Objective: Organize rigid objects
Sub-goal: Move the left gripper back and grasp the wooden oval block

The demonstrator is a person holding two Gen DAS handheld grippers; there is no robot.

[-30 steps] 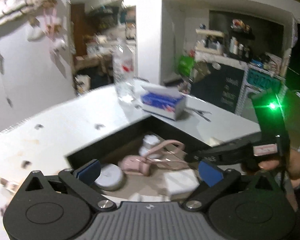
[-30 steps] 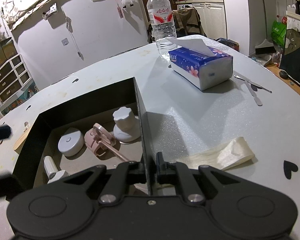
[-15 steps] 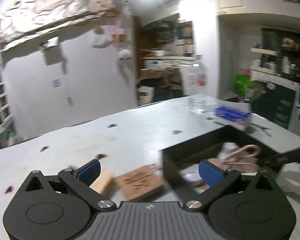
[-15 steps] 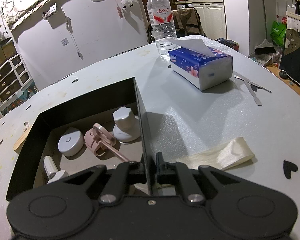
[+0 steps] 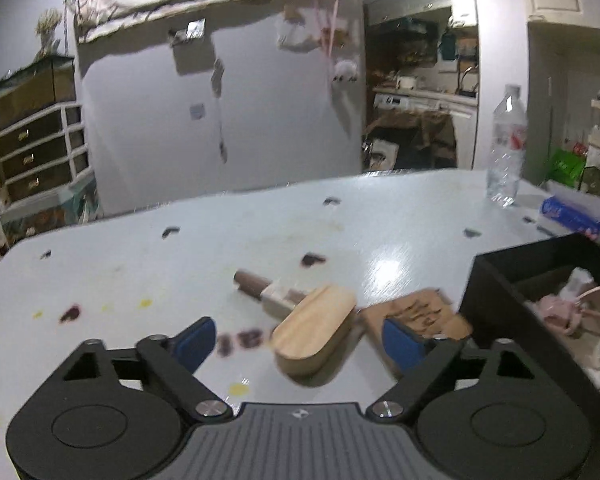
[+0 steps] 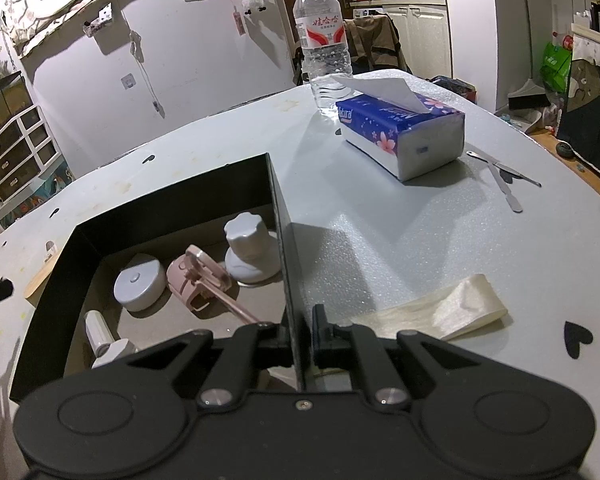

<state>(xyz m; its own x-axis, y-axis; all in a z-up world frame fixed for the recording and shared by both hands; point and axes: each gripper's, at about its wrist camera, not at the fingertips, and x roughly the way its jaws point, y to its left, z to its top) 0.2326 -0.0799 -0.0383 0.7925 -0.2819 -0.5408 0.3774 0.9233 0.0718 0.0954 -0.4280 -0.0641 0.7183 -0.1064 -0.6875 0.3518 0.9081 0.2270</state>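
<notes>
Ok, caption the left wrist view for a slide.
Left gripper, jaws closing but still empty, nears a wooden piece on the table beside the black box.

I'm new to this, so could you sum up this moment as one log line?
left hand-held gripper: closing around wooden block, not gripped | right hand-held gripper: shut on box wall

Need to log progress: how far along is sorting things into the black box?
Done: a white knob, round white puck and pink tool lie in the black box. In hand: right gripper pinches the box wall; left gripper, closing, frames a wooden block without touching it. Left: that block, a brown square piece and a brown stick.
</notes>
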